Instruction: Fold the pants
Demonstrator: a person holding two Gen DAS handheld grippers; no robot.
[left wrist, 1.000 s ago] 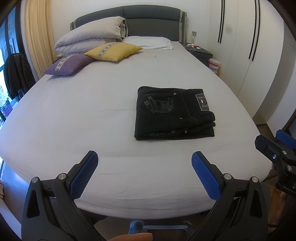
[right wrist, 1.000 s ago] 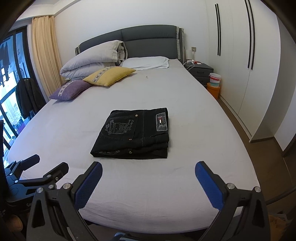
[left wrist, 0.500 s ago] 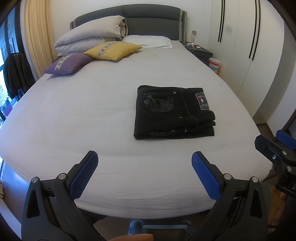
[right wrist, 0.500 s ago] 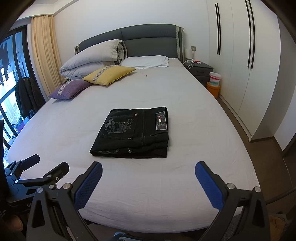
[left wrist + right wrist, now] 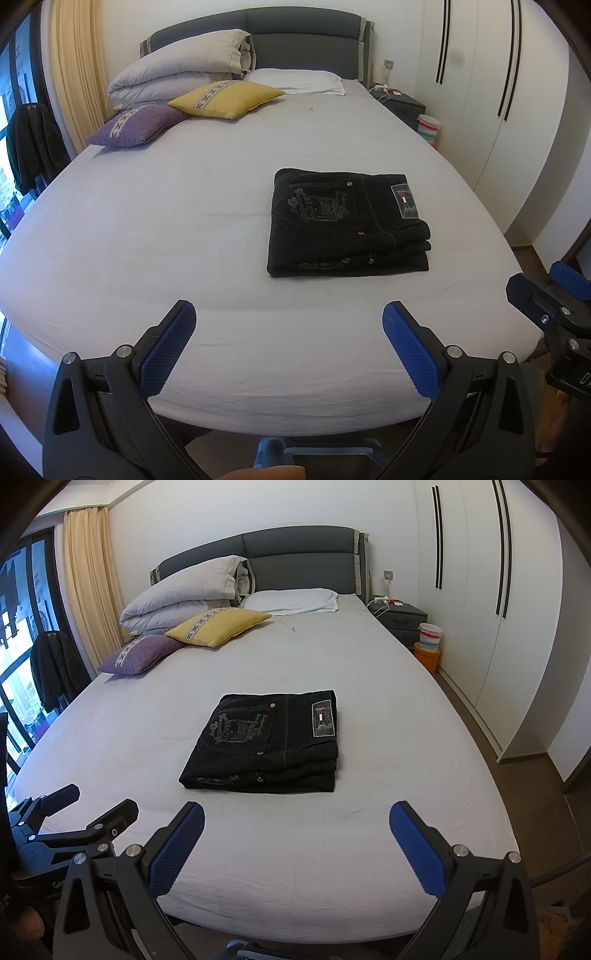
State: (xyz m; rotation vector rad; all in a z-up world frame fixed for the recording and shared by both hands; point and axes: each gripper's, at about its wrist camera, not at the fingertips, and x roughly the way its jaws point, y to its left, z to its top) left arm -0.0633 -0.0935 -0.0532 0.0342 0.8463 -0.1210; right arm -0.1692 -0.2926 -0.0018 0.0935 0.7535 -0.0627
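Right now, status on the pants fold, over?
Left gripper and right gripper open, empty, short of the bed. Black pants folded into a flat stack mid-mattress. Nothing in the way.

A: What lies where?

B: From my left gripper [image 5: 288,332], the folded pants [image 5: 347,225] lie on the bed [image 5: 166,240], ahead and right of centre.

A: And behind them?

B: Two cushions [image 5: 225,99] at the far left, a rolled duvet [image 5: 181,72] behind those, a pillow [image 5: 295,80] against the headboard [image 5: 303,48].
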